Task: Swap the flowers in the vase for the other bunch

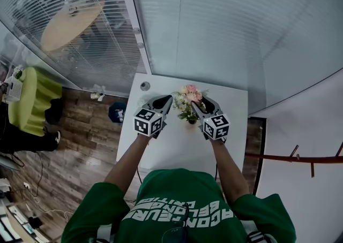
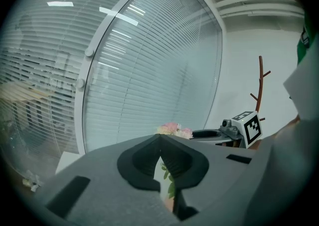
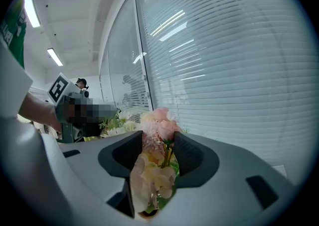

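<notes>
A bunch of pink and cream flowers [image 1: 191, 96] stands in a small vase [image 1: 191, 121] at the far middle of the white table [image 1: 161, 151]. In the right gripper view this bunch [image 3: 157, 135] rises between the jaws of my right gripper [image 3: 158, 143], which is open around it, with the vase rim [image 3: 148, 214] just below. White flowers with green leaves [image 3: 112, 123] show beside it toward the left gripper; whether they are a separate bunch I cannot tell. My left gripper [image 2: 160, 144] is shut just left of the flowers [image 2: 174, 130], nothing seen in it.
A glass wall with blinds [image 1: 214, 28] runs behind the table's far edge. A small round grey object [image 1: 145, 85] lies at the table's far left corner. A brown coat stand [image 2: 259, 85] stands to the right. Wooden floor [image 1: 80, 124] lies left of the table.
</notes>
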Demonstrator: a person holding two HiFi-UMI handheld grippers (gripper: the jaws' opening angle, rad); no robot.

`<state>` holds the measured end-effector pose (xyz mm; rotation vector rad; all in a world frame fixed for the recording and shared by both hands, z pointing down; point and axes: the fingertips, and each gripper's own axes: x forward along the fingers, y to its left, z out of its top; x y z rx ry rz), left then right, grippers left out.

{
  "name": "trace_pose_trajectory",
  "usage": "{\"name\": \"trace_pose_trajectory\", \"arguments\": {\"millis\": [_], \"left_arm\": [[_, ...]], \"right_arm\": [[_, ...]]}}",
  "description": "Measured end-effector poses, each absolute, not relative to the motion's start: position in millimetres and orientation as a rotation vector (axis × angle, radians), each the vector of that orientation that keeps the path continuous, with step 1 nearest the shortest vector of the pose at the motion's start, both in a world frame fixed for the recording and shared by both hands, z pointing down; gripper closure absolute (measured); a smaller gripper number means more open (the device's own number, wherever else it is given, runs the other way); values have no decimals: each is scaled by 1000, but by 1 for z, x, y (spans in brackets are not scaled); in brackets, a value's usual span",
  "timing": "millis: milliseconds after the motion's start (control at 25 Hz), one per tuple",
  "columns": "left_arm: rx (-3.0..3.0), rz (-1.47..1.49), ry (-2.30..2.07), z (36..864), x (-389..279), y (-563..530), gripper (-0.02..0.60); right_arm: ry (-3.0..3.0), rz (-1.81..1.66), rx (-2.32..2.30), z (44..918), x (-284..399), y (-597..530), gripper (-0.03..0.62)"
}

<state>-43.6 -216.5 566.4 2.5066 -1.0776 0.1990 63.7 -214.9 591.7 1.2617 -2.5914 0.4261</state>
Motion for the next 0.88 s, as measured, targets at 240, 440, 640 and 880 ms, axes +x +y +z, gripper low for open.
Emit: {"name": "trace_pose_trajectory", "arguments": {"millis": [240,440,640,880], "left_arm": [[2495,202,-1102,570,-41,-211,574],[2490,200,-1123,564,-36,-202,574],[2467,196,-1174,562,-36,-193,574],[2441,201,-1250,560,-31,-172,574]], "right_arm": [[-2613,426,1265,584,73,-211,405],[-2622,427,1260,576,85,-202,405],[-2653,419,1246,567,96,-193,405],[-2684,416,1221,561,113,-180,399]]}}
